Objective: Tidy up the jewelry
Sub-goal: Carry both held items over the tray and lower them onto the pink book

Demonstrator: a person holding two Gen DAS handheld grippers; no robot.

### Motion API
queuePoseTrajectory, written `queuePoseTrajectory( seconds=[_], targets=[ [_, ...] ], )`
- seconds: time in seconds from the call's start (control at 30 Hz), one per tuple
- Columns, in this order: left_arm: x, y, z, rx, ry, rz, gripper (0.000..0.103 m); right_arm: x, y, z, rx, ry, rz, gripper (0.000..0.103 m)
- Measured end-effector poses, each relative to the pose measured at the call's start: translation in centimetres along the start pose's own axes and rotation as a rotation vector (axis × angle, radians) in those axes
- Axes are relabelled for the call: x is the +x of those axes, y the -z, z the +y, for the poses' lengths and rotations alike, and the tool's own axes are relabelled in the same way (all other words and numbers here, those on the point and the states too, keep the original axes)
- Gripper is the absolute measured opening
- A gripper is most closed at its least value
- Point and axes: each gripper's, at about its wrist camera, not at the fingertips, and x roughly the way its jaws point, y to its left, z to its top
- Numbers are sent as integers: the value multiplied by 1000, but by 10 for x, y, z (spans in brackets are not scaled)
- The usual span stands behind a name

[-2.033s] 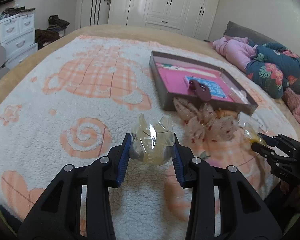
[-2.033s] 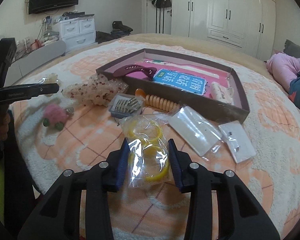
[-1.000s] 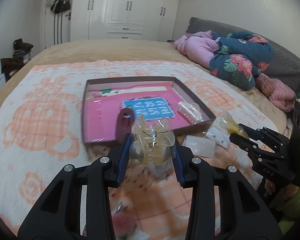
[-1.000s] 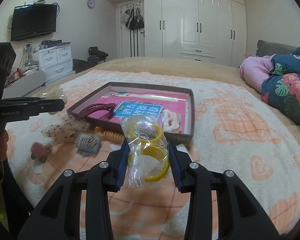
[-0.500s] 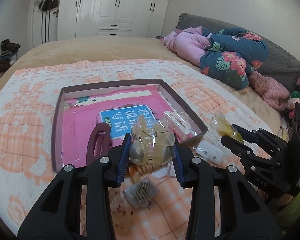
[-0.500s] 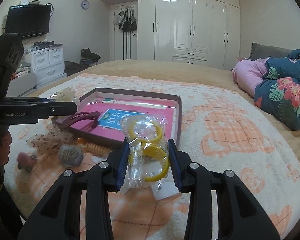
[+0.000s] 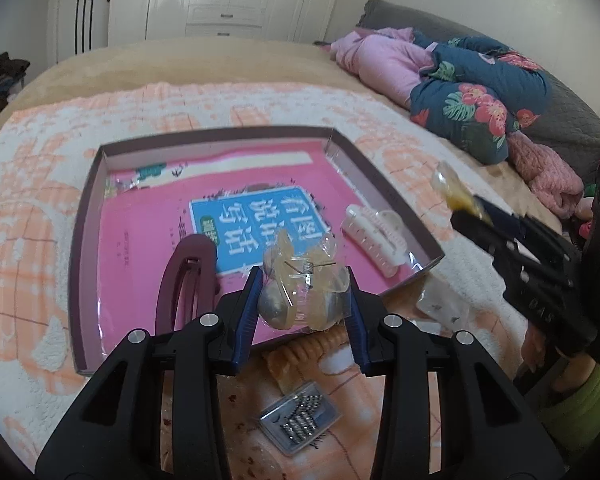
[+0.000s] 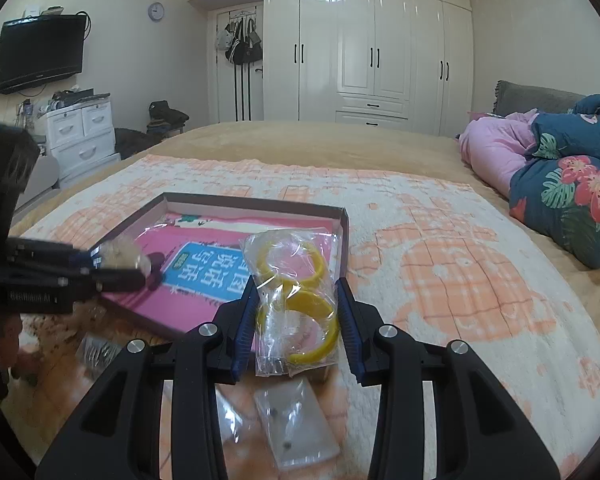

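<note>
While the left gripper clamps a clear bagged hair claw over the tray's near rim, the right gripper holds bagged yellow bangles just beside the tray's right wall, so the left sits nearer the drop.

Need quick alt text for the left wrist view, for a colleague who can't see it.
The left gripper clamps a clear bagged hair claw just above the near edge of a shallow box lined in pink. A maroon clip lies inside; the right gripper reaches in from the right.
</note>
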Motion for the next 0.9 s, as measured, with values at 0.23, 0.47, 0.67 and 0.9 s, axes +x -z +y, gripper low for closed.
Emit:
queuePoseTrajectory(
  seconds=[0.23,0.47,0.67,0.9],
  targets=[
    [11,-2,11,-1,-29,26,30,23,-12,6,-13,7,22,36],
    [18,-5,18,6,-55,36,30,42,-19,8,-15,22,49,36],
    [20,-10,25,3,-70,25,30,55,-20,10,-26,25,75,36],
    [23,-14,40,-33,-86,29,30,70,-17,21,-46,-23,129,36]
  ],
)
